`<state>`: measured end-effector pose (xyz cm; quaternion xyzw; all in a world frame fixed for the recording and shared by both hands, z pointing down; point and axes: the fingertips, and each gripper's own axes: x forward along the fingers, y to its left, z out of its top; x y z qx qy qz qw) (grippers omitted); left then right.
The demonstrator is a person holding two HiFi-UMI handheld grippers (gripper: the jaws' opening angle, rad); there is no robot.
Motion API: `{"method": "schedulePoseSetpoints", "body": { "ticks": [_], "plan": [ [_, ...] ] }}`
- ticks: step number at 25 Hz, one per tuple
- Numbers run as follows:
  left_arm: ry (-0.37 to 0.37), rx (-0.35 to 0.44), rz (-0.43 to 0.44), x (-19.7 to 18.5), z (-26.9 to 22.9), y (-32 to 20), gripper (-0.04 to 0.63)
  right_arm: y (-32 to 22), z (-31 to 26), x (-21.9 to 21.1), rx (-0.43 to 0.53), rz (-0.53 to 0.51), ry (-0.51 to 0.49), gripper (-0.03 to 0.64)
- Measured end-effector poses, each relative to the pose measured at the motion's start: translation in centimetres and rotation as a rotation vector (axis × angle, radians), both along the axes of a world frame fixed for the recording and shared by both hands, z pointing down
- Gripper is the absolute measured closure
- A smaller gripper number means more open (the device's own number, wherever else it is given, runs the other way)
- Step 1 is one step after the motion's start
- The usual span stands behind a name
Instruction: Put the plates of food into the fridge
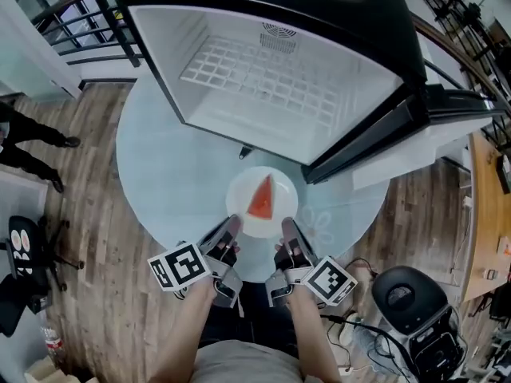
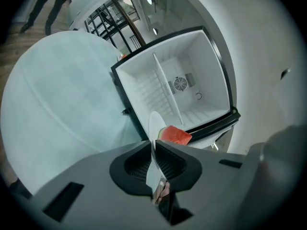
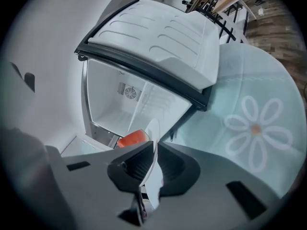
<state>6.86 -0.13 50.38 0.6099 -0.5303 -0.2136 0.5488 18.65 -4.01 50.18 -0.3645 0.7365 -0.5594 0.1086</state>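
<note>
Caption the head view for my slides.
Left gripper and right gripper clamp the rim of a white plate bearing a watermelon slice before the open fridge on the round table.

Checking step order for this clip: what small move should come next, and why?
Probably carry the plate forward, kept level, toward the wire shelf: left tongs and right tongs clamp its opposite rims, watermelon on top, and the fridge stands open ahead.

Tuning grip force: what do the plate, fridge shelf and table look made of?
The plate is thin, white, smooth and slightly glossy: ceramic or melamine, can't tell which. The fridge shelf looks like white-coated wire in an open grid. The table is pale blue-green and matte with a flower print, probably a cloth or vinyl cover.
</note>
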Motion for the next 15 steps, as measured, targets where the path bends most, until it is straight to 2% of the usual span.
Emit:
{"method": "schedulePoseSetpoints", "body": {
  "ticks": [8, 12, 15],
  "plan": [
    [0.002, 0.046, -0.124, -4.7, -4.5, -1.1, 0.563, -2.7, -5.2, -5.4, 0.096, -0.118, -0.056, 0.584],
    [0.002, 0.065, -0.139, -7.6, -5.9, -1.6, 0.565, -3.4, -6.7, -8.4, 0.134, -0.136, -0.059, 0.584],
    [0.007, 0.077, -0.131, -9.5, -6.8, -2.3, 0.565, -3.9, -7.0, -9.9, 0.113, -0.115, -0.056, 0.584]
  ]
}}
